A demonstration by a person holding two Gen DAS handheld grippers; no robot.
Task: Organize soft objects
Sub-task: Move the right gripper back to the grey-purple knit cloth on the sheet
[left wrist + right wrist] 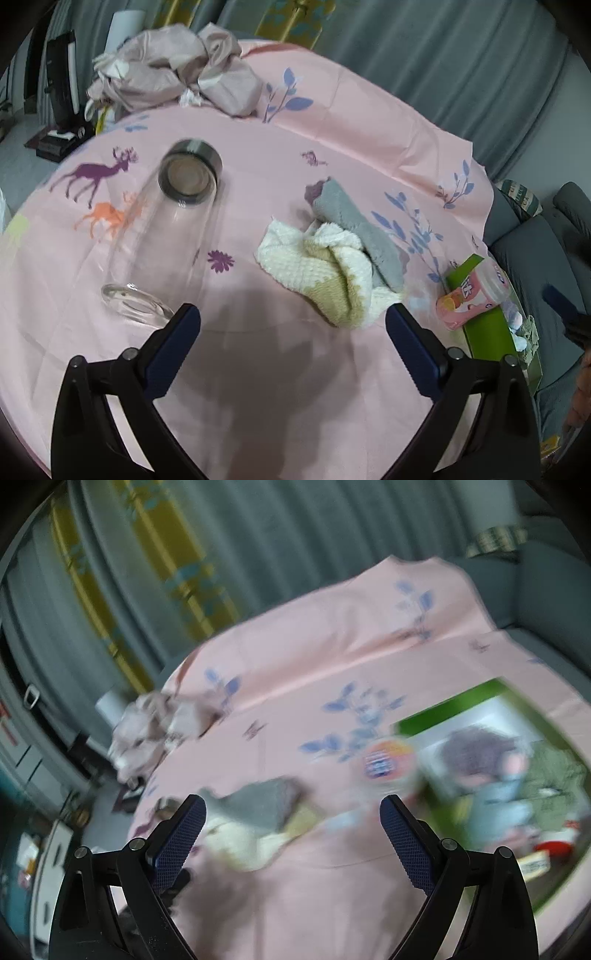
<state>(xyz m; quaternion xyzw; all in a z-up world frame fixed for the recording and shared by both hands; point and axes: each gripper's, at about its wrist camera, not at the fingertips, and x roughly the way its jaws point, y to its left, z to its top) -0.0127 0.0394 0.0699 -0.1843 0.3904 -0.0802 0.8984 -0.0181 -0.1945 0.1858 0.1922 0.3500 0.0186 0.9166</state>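
A crumpled white and cream towel (328, 271) lies on the pink tablecloth (280, 162), with a grey cloth (364, 230) draped over its far side. My left gripper (293, 319) is open and empty, just in front of the towel. In the blurred right wrist view the grey cloth (266, 805) and white towel (240, 840) lie between the open fingers of my right gripper (293, 810), which holds nothing. A green box (517, 775) with several soft items stands at the right.
A tall clear glass jar with a metal rim (177, 206) stands left of the towel. A pink cup (472, 295) leans on the green box (487, 332) at the right table edge. Bundled pinkish fabric (173, 70) lies at the far left.
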